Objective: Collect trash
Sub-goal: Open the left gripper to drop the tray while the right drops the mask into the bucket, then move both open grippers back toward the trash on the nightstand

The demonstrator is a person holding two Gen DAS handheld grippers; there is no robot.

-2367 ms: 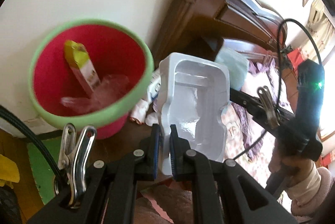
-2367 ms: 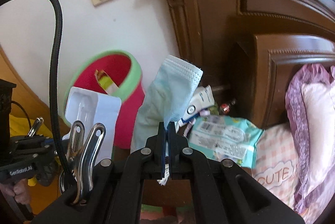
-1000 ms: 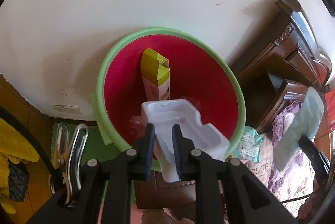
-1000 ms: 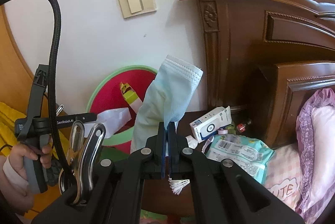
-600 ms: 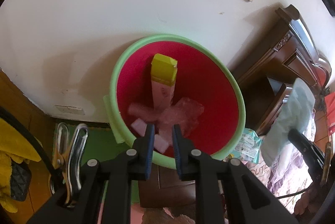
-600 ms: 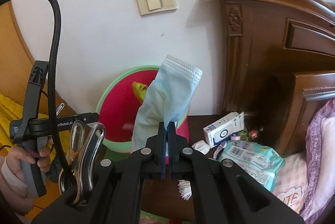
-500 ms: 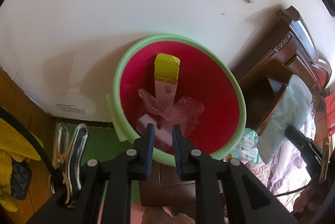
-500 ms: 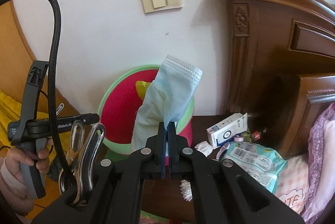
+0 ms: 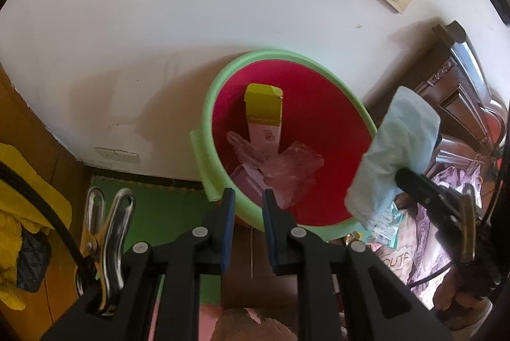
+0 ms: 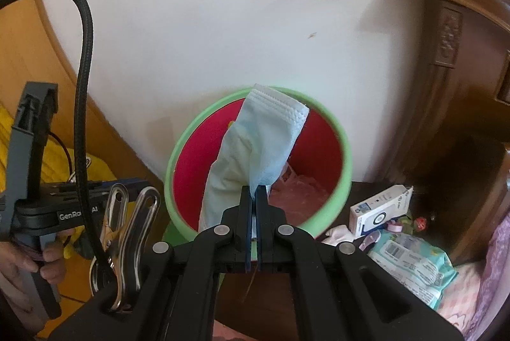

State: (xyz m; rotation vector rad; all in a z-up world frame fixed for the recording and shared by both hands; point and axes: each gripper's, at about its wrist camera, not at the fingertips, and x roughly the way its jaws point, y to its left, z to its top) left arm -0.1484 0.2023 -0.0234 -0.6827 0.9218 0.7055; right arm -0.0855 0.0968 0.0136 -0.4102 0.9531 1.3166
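In the left wrist view, the left gripper (image 9: pixel 248 200) hangs over the near rim of a green-rimmed red trash bin (image 9: pixel 207 130), jaws slightly apart and empty. Inside the bin lie a yellow-topped carton (image 9: pixel 264 117) and crumpled clear plastic (image 9: pixel 288 168). In the right wrist view, the right gripper (image 10: pixel 254 197) is clamped on a pale blue face mask (image 10: pixel 255 149), held upright before the bin's mouth. To the right, on a dark nightstand (image 10: pixel 366 191), sit a white box (image 10: pixel 379 208) and a wipes packet (image 10: pixel 414 264).
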